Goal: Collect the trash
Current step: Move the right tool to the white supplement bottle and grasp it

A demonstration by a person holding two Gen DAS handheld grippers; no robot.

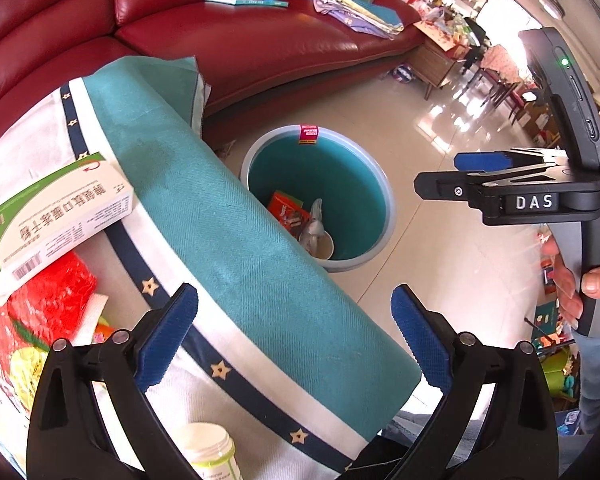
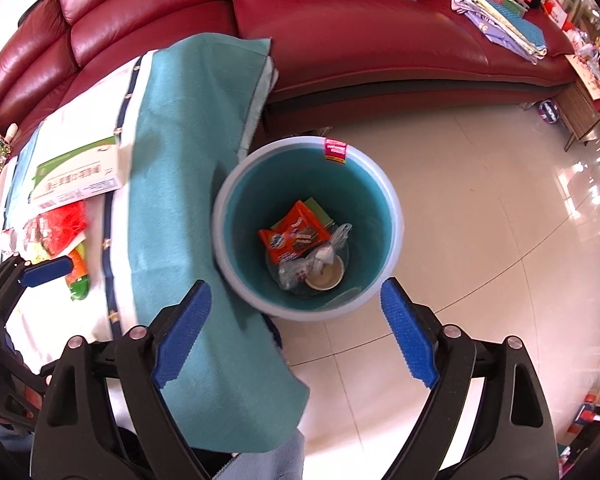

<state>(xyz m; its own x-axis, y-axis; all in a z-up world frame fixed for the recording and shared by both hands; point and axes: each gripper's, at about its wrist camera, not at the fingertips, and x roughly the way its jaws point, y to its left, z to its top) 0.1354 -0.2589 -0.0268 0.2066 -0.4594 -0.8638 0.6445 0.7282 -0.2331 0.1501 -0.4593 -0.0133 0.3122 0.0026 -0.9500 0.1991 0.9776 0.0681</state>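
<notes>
Directly below the right hand-held gripper (image 2: 296, 328), its jaws spread wide and empty, the teal bin (image 2: 380, 176) stands on the floor, holding an orange wrapper (image 2: 296, 232), a crumpled plastic bag (image 2: 324, 256) and a paper cup (image 2: 326, 278). Beside it the left hand-held gripper (image 1: 296, 344) hangs over the bench (image 1: 228, 240) edge, likewise agape and empty; a medicine box (image 1: 60, 216) lies well to its left.

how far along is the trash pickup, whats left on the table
Done: orange wrapper, plastic bag and paper cup lie in the bin. In hand: nothing; right gripper and left gripper are open. Left: medicine box and red packaging on the table.
</notes>
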